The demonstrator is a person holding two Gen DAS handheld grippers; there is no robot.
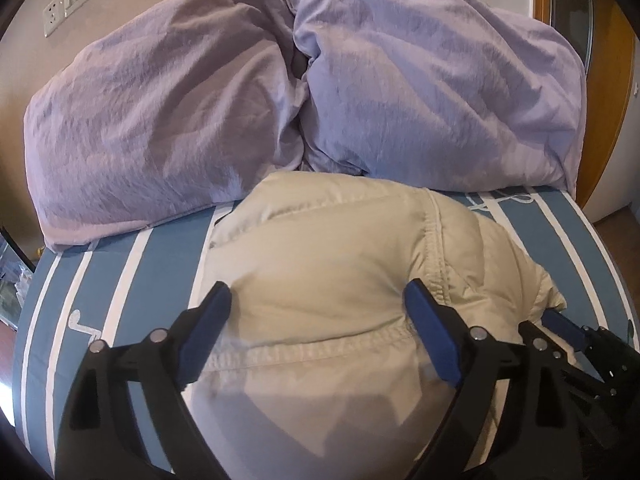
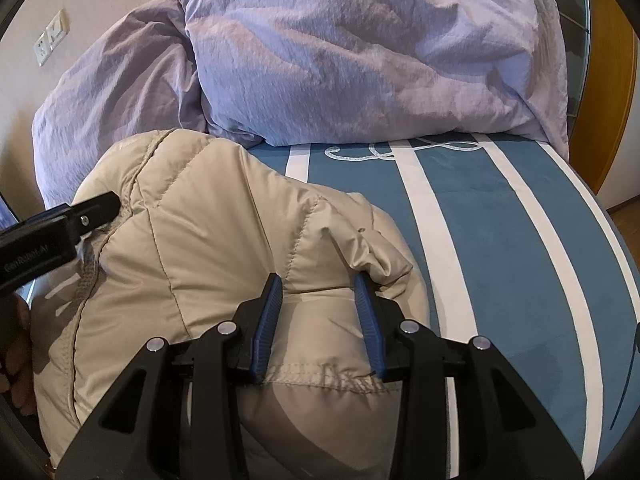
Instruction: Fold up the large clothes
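Left gripper (image 1: 318, 300) has its blue-padded fingers (image 1: 208, 332) spread wide, nothing clamped; the beige puffer jacket (image 1: 320, 248) bulges up between and ahead of them, a stitched seam running across just behind the tips. Pads look like they're touching or just over the fabric, can't tell which. Right gripper (image 2: 318, 284) fingers (image 2: 268, 320) are parted too, narrower gap, straddling a puffed fold of the same jacket (image 2: 208, 240); a stitched hem crosses between the finger bases. Not pinched shut on it as far as visible; whether the pads press the cloth, can't tell. Jacket is bunched in a mound on the blue-and-white striped bedsheet (image 2: 500, 240), sheet showing to the right of the right fingers and to the left of the left fingers (image 1: 120, 280). Beyond both sets of fingertips, past the jacket, a crumpled lilac duvet (image 1: 420, 80) piled in two lumps against the wall. In the right wrist view the left gripper's black body (image 2: 60, 220) pokes in from the left edge, resting at the jacket's edge. In the left wrist view the right gripper (image 1: 568, 332) shows at lower right beside the right finger. Wall socket plate (image 1: 70, 0) far upper left of the fingers.
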